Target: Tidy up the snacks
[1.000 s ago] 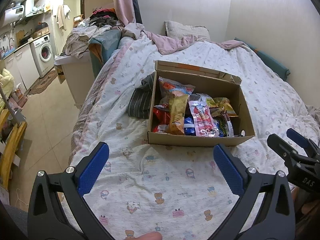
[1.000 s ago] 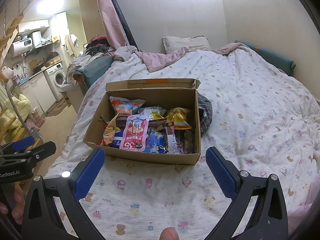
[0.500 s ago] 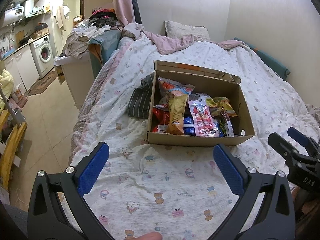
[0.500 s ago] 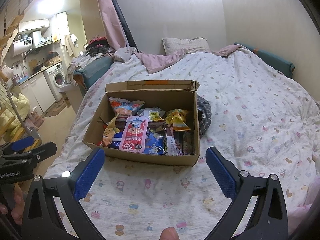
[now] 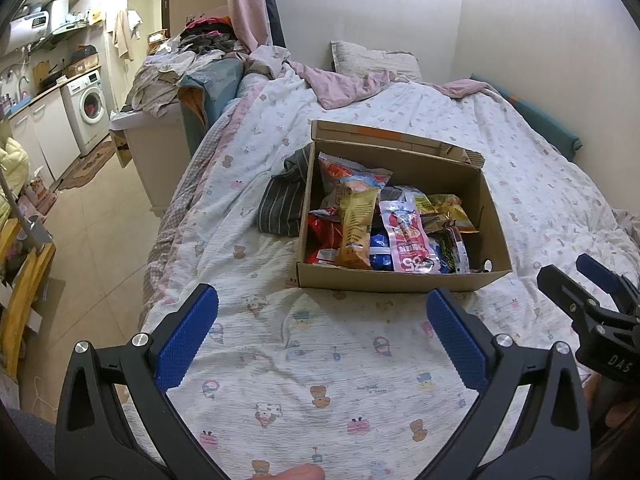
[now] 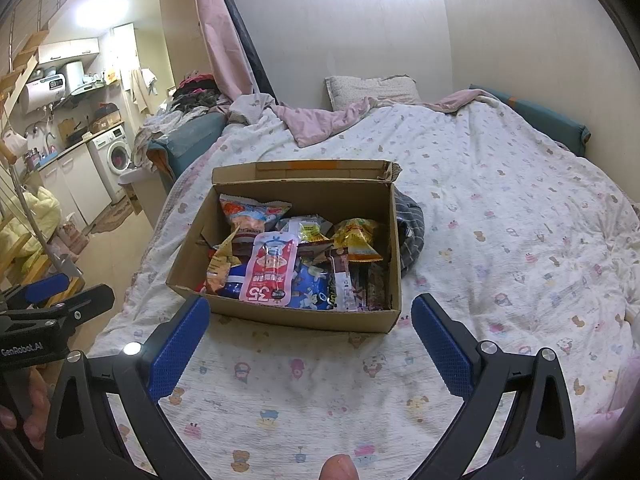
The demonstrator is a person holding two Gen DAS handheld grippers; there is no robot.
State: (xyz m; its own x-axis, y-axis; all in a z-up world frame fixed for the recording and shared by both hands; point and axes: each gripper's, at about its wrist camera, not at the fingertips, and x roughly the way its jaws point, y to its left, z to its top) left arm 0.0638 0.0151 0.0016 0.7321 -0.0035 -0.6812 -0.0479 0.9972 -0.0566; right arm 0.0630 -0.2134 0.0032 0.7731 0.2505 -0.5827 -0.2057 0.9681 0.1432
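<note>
A cardboard box (image 5: 400,280) of snacks sits on the bed (image 5: 328,360), just beyond both grippers. The left gripper (image 5: 322,320) hovers above the quilt with its jaws spread wide and nothing between them; the box lies ahead and slightly right of it. The right gripper (image 6: 310,320) is likewise wide and empty, and the box's near wall shows between its blue fingertips (image 6: 180,344), a little farther off. Neither touches the box.

In the box the packets lie heaped and overlapping: a pink pouch (image 6: 272,268) marked 35 on top near the front, a tan packet (image 5: 358,228) standing at the left, a red-and-blue bag (image 6: 252,212) against the far wall, a yellow bag (image 6: 358,240) at the right, and blue wrappers (image 6: 312,292) underneath. What lies at the bottom is covered. The box's far flap (image 6: 304,170) stands open.

A dark striped cloth (image 5: 282,204) is bunched against the box's side, partly hidden by it in the right view. Each camera catches the other gripper at its frame edge, cut off, with fingers (image 6: 34,412) on its handle. A fingertip pokes in at the bottom edge of each view.

Far off lie a pillow (image 6: 370,88) and a pink blanket (image 6: 324,120). To the left, past the bed, are piled clothes (image 5: 172,76) and a washing machine (image 5: 90,108).
</note>
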